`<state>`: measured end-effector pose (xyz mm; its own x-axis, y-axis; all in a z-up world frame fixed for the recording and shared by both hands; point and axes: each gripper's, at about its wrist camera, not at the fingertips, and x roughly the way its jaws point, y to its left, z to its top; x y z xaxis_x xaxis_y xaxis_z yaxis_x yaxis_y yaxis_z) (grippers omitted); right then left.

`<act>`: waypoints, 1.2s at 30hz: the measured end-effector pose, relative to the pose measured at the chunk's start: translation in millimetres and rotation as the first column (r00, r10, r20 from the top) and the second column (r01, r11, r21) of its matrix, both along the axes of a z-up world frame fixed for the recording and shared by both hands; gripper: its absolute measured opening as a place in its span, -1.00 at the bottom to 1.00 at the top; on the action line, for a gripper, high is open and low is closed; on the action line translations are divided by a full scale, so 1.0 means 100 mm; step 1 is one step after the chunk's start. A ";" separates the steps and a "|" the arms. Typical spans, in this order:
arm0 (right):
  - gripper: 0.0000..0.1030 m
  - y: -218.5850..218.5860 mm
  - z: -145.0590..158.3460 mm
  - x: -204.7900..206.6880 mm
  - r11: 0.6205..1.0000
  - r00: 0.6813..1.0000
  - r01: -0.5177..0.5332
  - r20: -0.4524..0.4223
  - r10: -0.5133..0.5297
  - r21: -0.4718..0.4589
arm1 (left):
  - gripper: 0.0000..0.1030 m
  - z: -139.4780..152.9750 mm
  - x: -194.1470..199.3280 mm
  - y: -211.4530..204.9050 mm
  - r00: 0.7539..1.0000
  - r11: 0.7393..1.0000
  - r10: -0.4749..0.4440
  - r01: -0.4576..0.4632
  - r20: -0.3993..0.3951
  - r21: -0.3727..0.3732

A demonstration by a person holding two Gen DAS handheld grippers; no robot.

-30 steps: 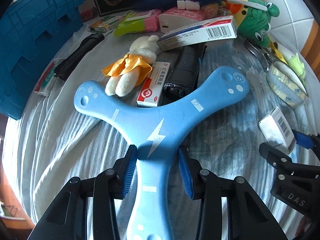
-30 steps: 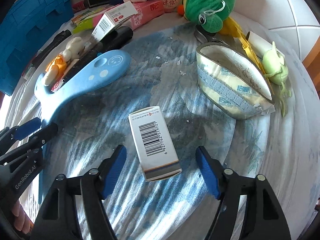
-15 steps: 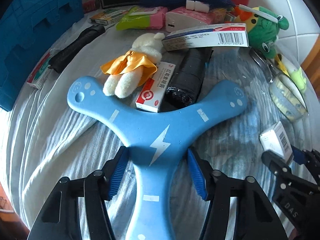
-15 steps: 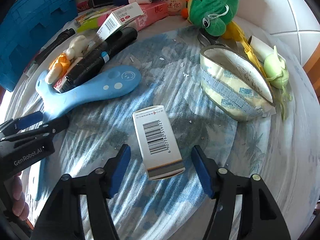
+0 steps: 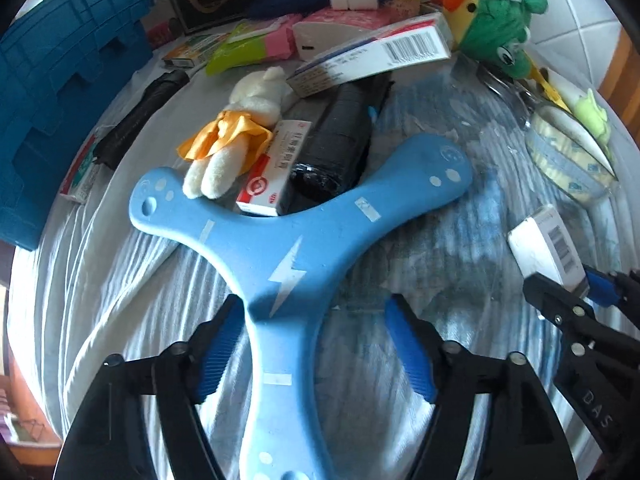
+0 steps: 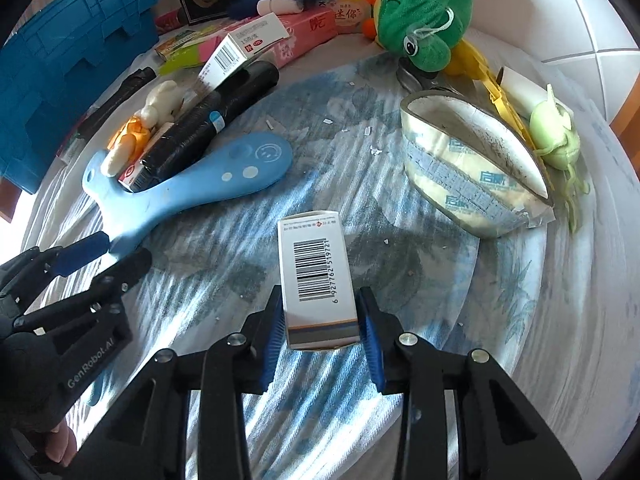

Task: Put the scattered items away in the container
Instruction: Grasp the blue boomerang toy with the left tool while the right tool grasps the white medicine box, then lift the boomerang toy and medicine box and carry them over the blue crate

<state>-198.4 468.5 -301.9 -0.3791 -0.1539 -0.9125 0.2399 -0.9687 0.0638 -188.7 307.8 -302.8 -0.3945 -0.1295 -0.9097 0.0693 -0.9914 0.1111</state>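
A light blue three-armed boomerang (image 5: 296, 256) lies on the cloth, one arm running back between the fingers of my left gripper (image 5: 316, 344), which is open and does not press it. It also shows in the right wrist view (image 6: 208, 184). My right gripper (image 6: 320, 332) is shut on a white medicine box with a barcode (image 6: 316, 276); this box also shows at the right edge of the left wrist view (image 5: 548, 248). The blue plastic crate (image 5: 60, 92) stands at the far left.
Scattered behind the boomerang: a small white plush in yellow (image 5: 236, 132), a red-and-white pill box (image 5: 272, 168), a black roll (image 5: 340, 144), a long white box (image 5: 372, 60). A green frog plush (image 6: 424, 20), a tape roll (image 6: 472, 172) and a pale green toy (image 6: 556, 136) lie right.
My left gripper has opened wider around the boomerang's arm. My right gripper has closed its fingers onto the barcode box.
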 end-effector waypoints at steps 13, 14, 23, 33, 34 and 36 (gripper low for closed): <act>-0.07 -0.02 0.00 0.02 0.999 1.000 -0.024 -0.006 0.023 -0.028 | 0.45 -0.02 -0.03 -0.65 0.994 0.975 0.107 -0.104 -0.004 0.197; -0.04 -0.02 0.00 0.02 0.999 1.000 -0.024 -0.007 0.024 -0.029 | 0.30 -0.01 -0.04 -0.64 0.995 0.977 0.101 -0.097 -0.010 0.191; -0.04 0.02 -0.01 0.07 1.000 1.000 -0.024 -0.018 0.024 0.011 | -0.08 0.00 -0.15 -0.47 0.999 0.992 0.040 -0.038 -0.017 0.123; -0.28 -0.06 -0.01 0.09 0.997 0.998 -0.035 -0.056 0.039 0.070 | -0.09 0.02 -0.18 -0.41 0.999 0.994 0.034 -0.032 -0.025 0.109; -0.28 -0.06 -0.01 0.08 0.997 0.997 -0.036 -0.058 0.040 0.067 | -0.04 0.03 -0.18 -0.41 0.999 0.993 0.040 -0.038 -0.022 0.115; -0.28 -0.07 -0.02 0.07 0.997 0.996 -0.041 -0.072 0.045 0.061 | -0.02 0.03 -0.24 -0.43 0.999 0.992 0.040 -0.037 -0.026 0.118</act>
